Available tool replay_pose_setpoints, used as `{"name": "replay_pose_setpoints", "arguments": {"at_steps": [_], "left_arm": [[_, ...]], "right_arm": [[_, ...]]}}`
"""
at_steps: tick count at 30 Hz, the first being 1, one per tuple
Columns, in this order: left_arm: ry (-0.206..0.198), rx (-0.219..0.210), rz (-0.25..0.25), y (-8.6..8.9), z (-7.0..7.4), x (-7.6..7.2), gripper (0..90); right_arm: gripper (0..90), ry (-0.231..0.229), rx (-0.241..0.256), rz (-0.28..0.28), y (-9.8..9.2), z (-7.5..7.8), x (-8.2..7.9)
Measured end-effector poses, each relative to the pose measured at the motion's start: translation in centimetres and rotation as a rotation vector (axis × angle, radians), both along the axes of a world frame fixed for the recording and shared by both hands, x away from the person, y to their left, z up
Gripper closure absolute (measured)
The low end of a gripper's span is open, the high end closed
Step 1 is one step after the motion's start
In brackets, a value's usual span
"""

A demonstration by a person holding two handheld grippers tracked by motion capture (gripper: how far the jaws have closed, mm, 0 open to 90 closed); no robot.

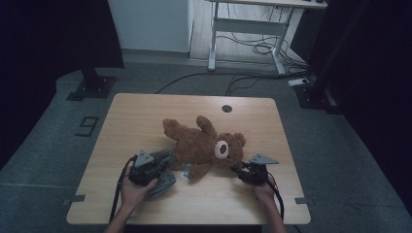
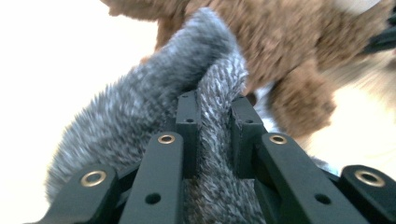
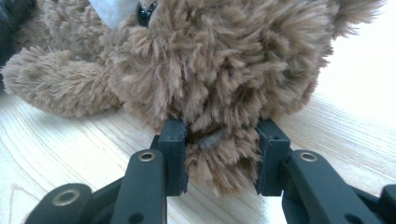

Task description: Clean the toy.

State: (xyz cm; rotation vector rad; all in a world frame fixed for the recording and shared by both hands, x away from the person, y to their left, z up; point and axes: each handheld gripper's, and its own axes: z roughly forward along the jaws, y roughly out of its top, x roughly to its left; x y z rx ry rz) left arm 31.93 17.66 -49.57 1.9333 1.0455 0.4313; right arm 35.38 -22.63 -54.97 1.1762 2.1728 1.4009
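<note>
A: Brown plush, high view: teddy bear lies on its back mid wooden table, left gripper at its lower side with a grey fuzzy cloth, right gripper by the head.

B: Left gripper view?

A: Jaws nearly closed, pinching a fold of the grey cloth; bear just behind.

B: Right gripper view?

A: Jaws partway open, clamped on a tuft of the bear, probably an ear.

B: Handling?

A: Likely light, soft, squashy. Fur may slip; grip a limb or ear deep.
</note>
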Motion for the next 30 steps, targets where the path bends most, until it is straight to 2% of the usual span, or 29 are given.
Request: {"name": "replay_pose_setpoints", "arguments": {"at_steps": [2,3,10,11,14,20,22,26,30], "left_arm": [[-0.007,-0.002,-0.009,-0.4,0.3,-0.1,76.9],[-0.017,-0.004,-0.032,-1.4,0.7,-0.1,76.9],[-0.014,-0.014,-0.137,-6.4,1.6,0.7,77.1],[-0.014,-0.014,-0.137,-6.4,1.6,0.7,77.1],[-0.013,-0.01,-0.203,-9.9,2.2,1.2,77.2],[0.002,0.028,-0.283,-15.4,1.7,1.8,77.3],[-0.006,0.066,-0.296,-16.8,1.3,1.7,77.5],[-0.001,0.105,-0.318,-18.6,0.6,1.8,77.5],[0.018,0.126,-0.318,-18.8,-0.3,2.1,77.5]], "right_arm": [[62.8,-0.001,0.0,0.0,0.0,0.0,0.0],[62.8,0.0,0.0,-0.001,0.0,0.0,0.0],[62.7,-0.001,-0.002,-0.003,0.0,0.0,-0.1],[62.7,-0.001,-0.002,-0.003,0.0,0.0,-0.1],[62.7,-0.001,-0.002,-0.003,0.0,0.0,-0.1],[62.8,0.001,0.001,-0.002,0.0,0.0,0.0],[62.8,0.002,0.002,-0.002,0.0,0.0,0.0],[62.9,0.005,0.008,-0.002,-0.1,0.0,0.0],[63.0,0.005,0.008,-0.003,-0.1,0.0,0.0]]}}
